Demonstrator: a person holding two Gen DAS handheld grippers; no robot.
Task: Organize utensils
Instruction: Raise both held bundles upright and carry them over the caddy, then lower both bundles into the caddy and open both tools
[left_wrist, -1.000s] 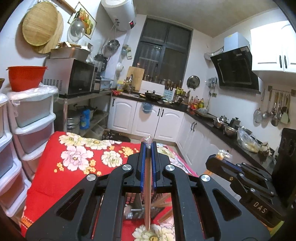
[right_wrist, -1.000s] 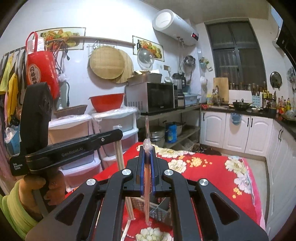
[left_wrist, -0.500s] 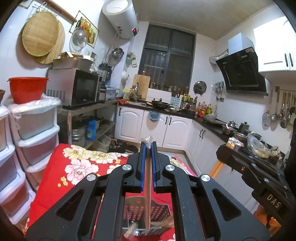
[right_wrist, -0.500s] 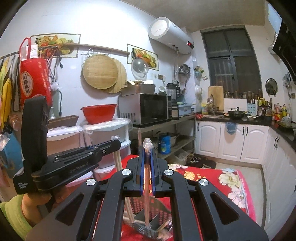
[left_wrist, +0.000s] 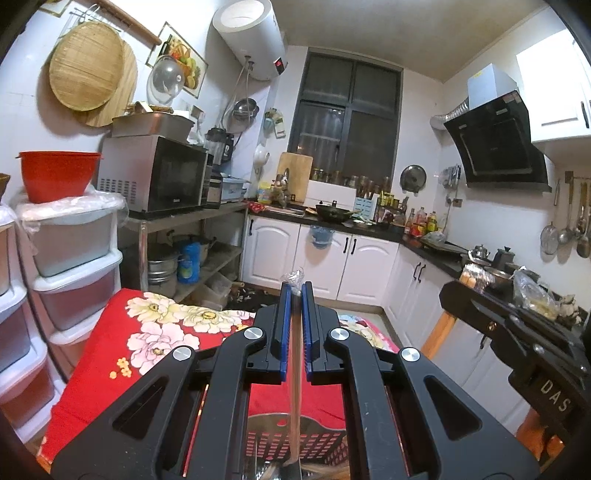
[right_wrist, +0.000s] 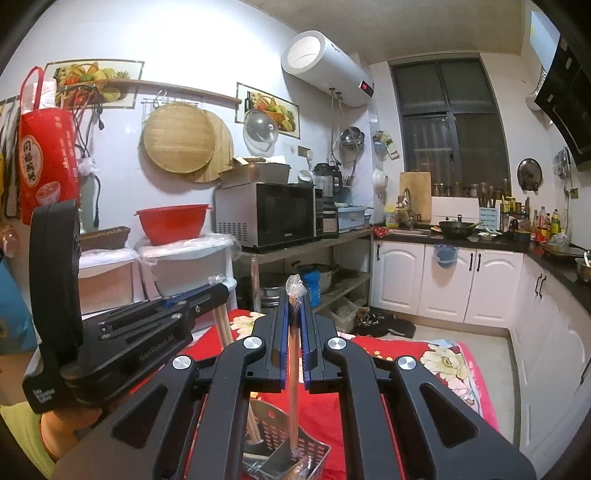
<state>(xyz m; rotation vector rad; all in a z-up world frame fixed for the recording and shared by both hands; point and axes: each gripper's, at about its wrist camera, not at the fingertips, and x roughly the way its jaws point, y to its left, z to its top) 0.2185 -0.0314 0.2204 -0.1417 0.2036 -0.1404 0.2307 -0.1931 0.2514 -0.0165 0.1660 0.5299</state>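
My left gripper (left_wrist: 294, 295) is shut on a plastic-wrapped pair of wooden chopsticks (left_wrist: 294, 387). They hang upright with their lower end in a metal perforated utensil basket (left_wrist: 317, 443) on the red flowered tablecloth (left_wrist: 147, 347). My right gripper (right_wrist: 294, 299) is shut on another wrapped pair of chopsticks (right_wrist: 293, 398), whose lower end reaches into the same basket (right_wrist: 280, 439). The left gripper also shows in the right wrist view (right_wrist: 218, 286) at the left, with its chopsticks (right_wrist: 223, 326) below it. The right gripper shows in the left wrist view (left_wrist: 469, 280) at the right.
Stacked plastic drawers (left_wrist: 70, 258) with a red bowl (left_wrist: 55, 175) stand left of the table. A metal rack holds a microwave (left_wrist: 155, 177). White cabinets (left_wrist: 325, 258) and a dark counter run along the back and right.
Both grippers have tilted up and risen, so the table sits lower in view. The basket has come into view under the chopsticks. Both stay shut on their chopsticks.
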